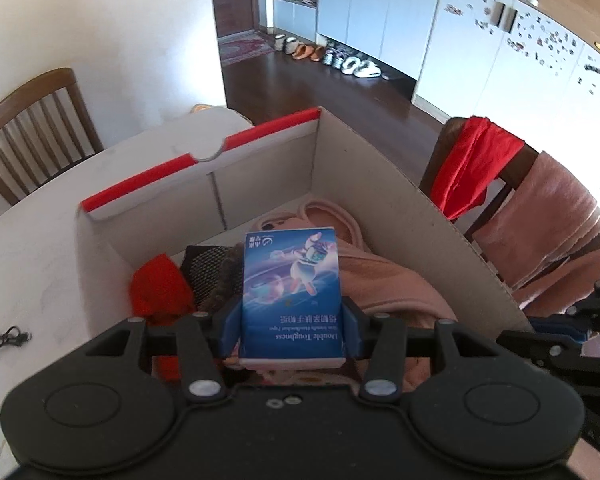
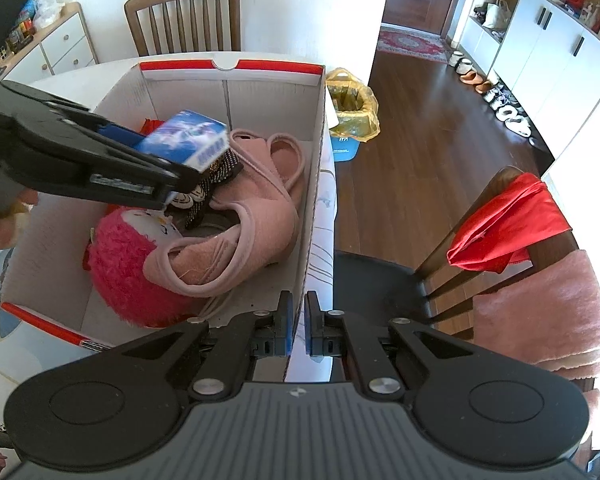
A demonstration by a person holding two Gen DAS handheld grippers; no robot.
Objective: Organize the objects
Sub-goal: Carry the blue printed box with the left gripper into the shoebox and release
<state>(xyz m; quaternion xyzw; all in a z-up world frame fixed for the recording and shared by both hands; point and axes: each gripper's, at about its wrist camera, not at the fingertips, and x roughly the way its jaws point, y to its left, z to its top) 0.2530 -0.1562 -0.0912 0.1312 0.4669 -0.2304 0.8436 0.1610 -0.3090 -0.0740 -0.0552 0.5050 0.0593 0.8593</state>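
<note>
White counter (image 1: 28, 248) is carrying a big cardboard box (image 2: 236, 92) w/ red-trimmed flaps, sitting by the counter's edge next to a chair (image 2: 512, 216) draped w/ red cloth. Inside the box, a pink fabric bag (image 2: 256, 216) is lying toward the chair-side wall, a fuzzy pink plush (image 2: 120, 256) is sitting at the near end, and a dark studded item is showing btwn them. Tissue pack (image 1: 292, 288), small blue rectangular block w/ cartoon astronaut print & "Double Toughness" text, is hanging over the box interior. Left gripper (image 1: 292, 334) fingers are clamping the tissue pack by its sides. Right gripper (image 2: 299, 328) fingers are pinching the box's chair-side wall, nearly closed.
</note>
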